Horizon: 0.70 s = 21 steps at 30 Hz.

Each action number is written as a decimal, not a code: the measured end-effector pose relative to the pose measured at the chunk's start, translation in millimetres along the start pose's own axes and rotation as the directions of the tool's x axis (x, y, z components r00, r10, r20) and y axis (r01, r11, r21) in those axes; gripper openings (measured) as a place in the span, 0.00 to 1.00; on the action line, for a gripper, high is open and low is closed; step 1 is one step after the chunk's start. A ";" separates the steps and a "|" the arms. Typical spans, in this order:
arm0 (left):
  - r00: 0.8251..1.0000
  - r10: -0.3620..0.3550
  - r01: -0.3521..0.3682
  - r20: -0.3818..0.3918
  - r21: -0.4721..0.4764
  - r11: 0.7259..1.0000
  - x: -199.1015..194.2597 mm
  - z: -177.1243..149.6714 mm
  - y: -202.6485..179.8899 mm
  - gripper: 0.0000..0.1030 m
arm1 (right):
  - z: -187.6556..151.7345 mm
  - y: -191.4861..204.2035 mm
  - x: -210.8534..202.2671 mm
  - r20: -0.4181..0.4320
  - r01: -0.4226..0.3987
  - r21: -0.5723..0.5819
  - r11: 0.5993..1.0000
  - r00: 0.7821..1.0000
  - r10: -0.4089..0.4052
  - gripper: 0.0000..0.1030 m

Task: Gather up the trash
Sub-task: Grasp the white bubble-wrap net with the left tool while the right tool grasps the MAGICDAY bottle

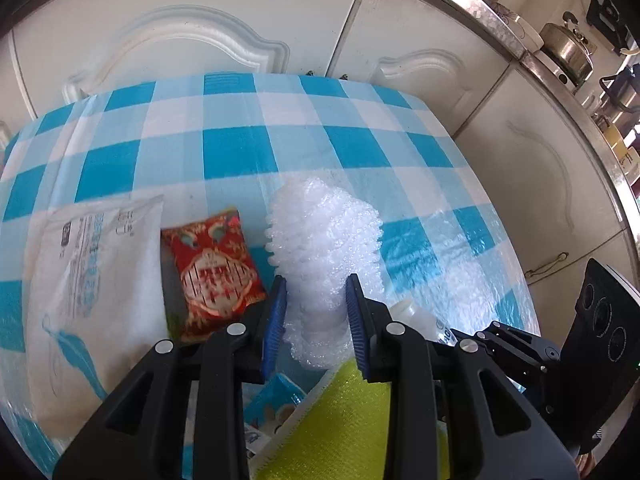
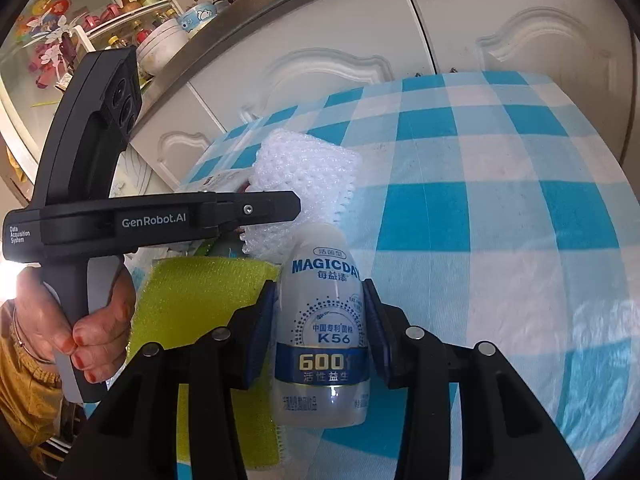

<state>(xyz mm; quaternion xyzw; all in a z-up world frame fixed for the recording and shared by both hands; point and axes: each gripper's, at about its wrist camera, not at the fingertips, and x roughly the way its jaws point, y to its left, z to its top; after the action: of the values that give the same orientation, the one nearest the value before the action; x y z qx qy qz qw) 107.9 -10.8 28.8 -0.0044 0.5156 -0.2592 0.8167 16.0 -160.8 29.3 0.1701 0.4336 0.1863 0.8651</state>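
Left claw [image 1: 316,296] is closed narrow on a white foam net sleeve [image 1: 324,236]; blue pads [image 1: 276,320] press its lower part from both sides, and the sleeve stands up above the worktop [image 1: 240,152], which wears a blue-and-white check cloth.

Right claw [image 2: 320,304] grips a small white drink bottle [image 2: 324,332] w/ a blue band, pads on either side of its waist, neck pointing away from the camera. In the left view the bottle's cap end just shows beside the left claw's right finger.

On the worktop, left view: a red snack packet [image 1: 216,272] just left of the sleeve, a big white plastic bag [image 1: 92,288] further left and touching the packet's edge, and a yellow-green cloth [image 1: 344,420] under the claw, w/ a small blue packet [image 1: 276,396] at its left edge – prob. a wrapper, too hidden to be sure.

Right view: a hand [image 2: 80,320] holds the left claw's handle, the cloth lying between it and the bottle. White cupboard doors [image 1: 192,28] stand behind the worktop.
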 end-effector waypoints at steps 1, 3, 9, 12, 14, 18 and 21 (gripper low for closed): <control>1.000 -0.008 0.008 0.001 -0.006 1.000 -5.0 -7.1 0.0 0.30 | -5.0 1.6 -4.4 0.008 0.007 0.003 1.000 1.000 -0.007 0.42; 1.000 -0.017 0.017 0.007 -0.012 1.000 -9.8 -18.5 -2.1 0.30 | -15.2 4.2 -12.6 0.028 0.017 0.013 1.000 0.999 -0.017 0.42; 0.996 -0.056 0.062 0.071 -0.076 0.995 -22.9 -38.5 5.1 0.29 | -25.6 -3.5 -26.5 0.092 0.032 0.078 0.996 0.995 -0.039 0.42; 0.991 -0.057 0.067 0.121 -0.082 0.994 -33.9 -41.9 8.1 0.29 | -25.3 -12.8 -34.6 0.130 -0.013 0.135 0.991 0.992 -0.005 0.42; 0.987 -0.060 0.075 0.149 -0.092 0.993 -44.0 -46.5 10.1 0.29 | -27.9 -17.8 -40.3 0.143 -0.036 0.171 0.985 0.990 0.012 0.42; 0.978 -0.061 0.083 0.198 -0.104 0.991 -65.0 -58.9 13.1 0.29 | -32.9 -18.5 -54.0 0.176 -0.062 0.197 0.979 0.984 0.027 0.42; 0.968 -0.053 0.082 0.245 -0.108 0.991 -84.6 -69.4 14.8 0.29 | -35.9 -13.9 -62.1 0.197 -0.057 0.189 0.980 0.980 0.019 0.42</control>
<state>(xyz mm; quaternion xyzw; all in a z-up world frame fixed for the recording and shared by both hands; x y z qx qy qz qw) 27.2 56.2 63.3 -0.1014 0.4265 -0.2538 0.8622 -45.3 -197.4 45.3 0.2794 0.3597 0.1421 0.8788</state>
